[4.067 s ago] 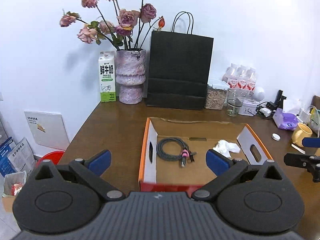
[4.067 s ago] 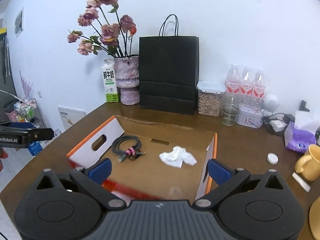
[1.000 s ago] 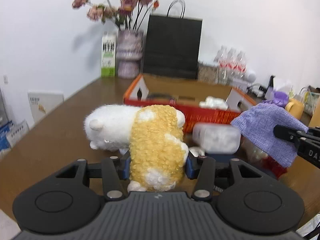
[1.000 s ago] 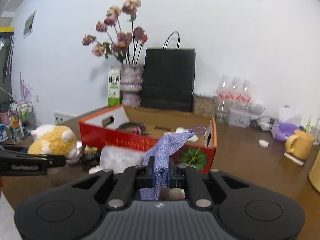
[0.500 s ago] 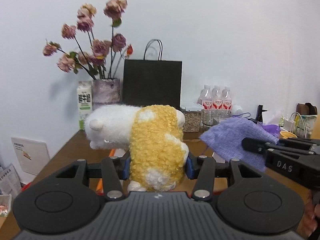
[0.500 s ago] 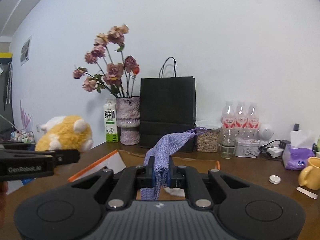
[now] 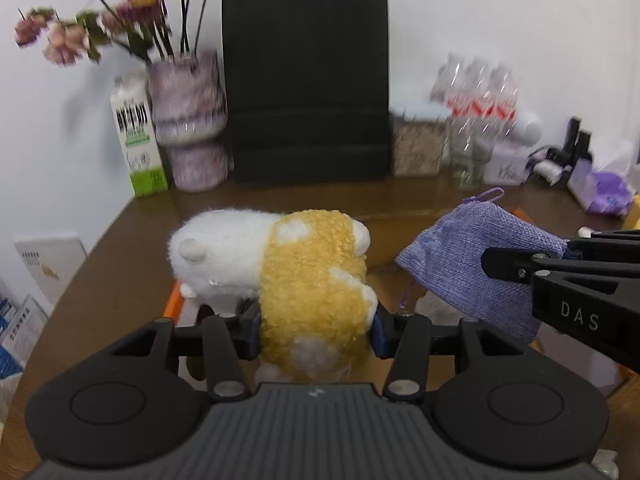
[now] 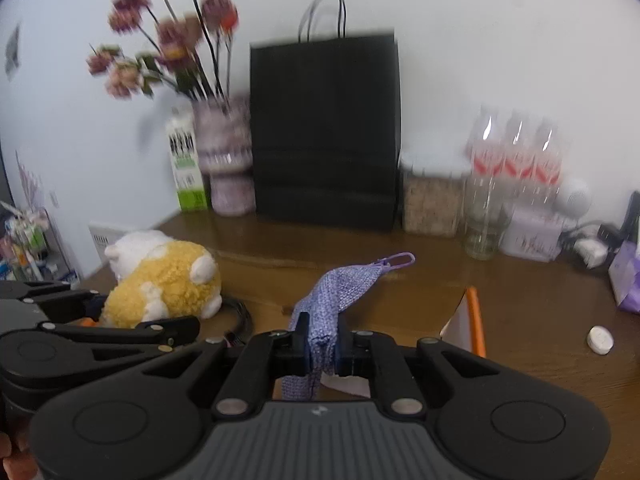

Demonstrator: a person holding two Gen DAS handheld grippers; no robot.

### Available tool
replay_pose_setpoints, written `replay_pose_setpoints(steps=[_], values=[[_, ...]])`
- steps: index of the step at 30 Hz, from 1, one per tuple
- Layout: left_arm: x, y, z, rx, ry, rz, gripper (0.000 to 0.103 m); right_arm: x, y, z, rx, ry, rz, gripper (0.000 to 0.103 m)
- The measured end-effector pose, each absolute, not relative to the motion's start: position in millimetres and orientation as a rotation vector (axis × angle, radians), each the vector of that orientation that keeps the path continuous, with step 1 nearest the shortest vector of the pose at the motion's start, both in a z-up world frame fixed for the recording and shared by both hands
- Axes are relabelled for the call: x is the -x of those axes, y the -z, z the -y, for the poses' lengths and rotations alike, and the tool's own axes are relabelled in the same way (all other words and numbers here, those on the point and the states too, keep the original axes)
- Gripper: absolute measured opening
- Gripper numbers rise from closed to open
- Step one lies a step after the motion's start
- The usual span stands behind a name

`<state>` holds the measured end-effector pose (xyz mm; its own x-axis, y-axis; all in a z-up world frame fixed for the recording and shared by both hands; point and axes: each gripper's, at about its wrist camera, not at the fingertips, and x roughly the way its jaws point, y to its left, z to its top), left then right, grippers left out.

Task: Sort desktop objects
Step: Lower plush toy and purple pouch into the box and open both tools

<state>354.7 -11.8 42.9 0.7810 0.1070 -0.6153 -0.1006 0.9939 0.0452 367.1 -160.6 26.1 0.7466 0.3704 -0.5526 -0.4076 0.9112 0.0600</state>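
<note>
A yellow and white plush toy (image 7: 312,280) fills the middle of the left wrist view, and my left gripper (image 7: 316,328) is shut on its yellow body. To its right hangs a purple knitted pouch (image 7: 472,268) with a small loop, pinched by my right gripper (image 7: 496,258). In the right wrist view my right gripper (image 8: 322,344) is shut on the pouch (image 8: 344,284), with the plush toy (image 8: 164,280) at the left. Both are held in the air over the orange-edged cardboard box (image 8: 474,320). A dark cable (image 8: 242,316) shows inside it.
A black paper bag (image 7: 304,80), a vase of dried flowers (image 7: 188,120) and a milk carton (image 7: 138,148) line the back wall. Bottles (image 7: 476,96), a jar and a glass stand at the back right. A purple tissue pack (image 8: 628,280) and a white cap (image 8: 600,340) lie at the right.
Both grippers have moved forward over the box with the plush toy and the pouch still held. The bag, vase and bottles now look nearer and blurred.
</note>
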Motion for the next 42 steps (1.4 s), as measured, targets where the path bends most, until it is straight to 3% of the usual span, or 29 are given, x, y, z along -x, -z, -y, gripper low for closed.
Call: replay_pose_setpoints(steps=[12,19,20,22,24,27,30,34,42], values=[[-379.1,-14.2,9.1,-0.026,-0.103,-0.796,0.050,-396.4,9.2,150.5,0.095,-0.395,-0.775,0.010],[-377.8,-12.4,16.0,-0.061,-0.124,-0.794,0.056,-400.8,18.2,149.5,0.107,-0.377,-0.823,0.021],[-377.8,-12.5,16.5,-0.067,-0.132,-0.791,0.060,-399.7,16.8,150.7,0.099,-0.379,-0.821,0.025],[-375.9,-14.8,16.4,-0.081,-0.141,-0.776,0.072,-397.5,14.5,151.7,0.107,-0.382,-0.818,0.054],[-372.3,-20.1,15.8,-0.109,-0.164,-0.756,0.083,-391.9,10.6,152.2,0.137,-0.380,-0.797,0.056],[-364.2,-32.2,13.6,-0.128,-0.165,-0.710,0.091,-384.8,2.5,157.9,0.123,-0.392,-0.774,0.073],[-353.0,-45.1,11.7,-0.156,-0.183,-0.651,0.102,-375.9,-8.6,162.8,0.121,-0.394,-0.737,0.083],[-337.0,-61.5,4.3,-0.127,-0.177,-0.587,0.103,-363.8,-24.0,167.9,0.112,-0.402,-0.697,0.099],[-307.5,-80.7,-8.2,-0.062,-0.175,-0.541,0.103,-333.7,-48.1,172.2,0.125,-0.396,-0.639,0.103]])
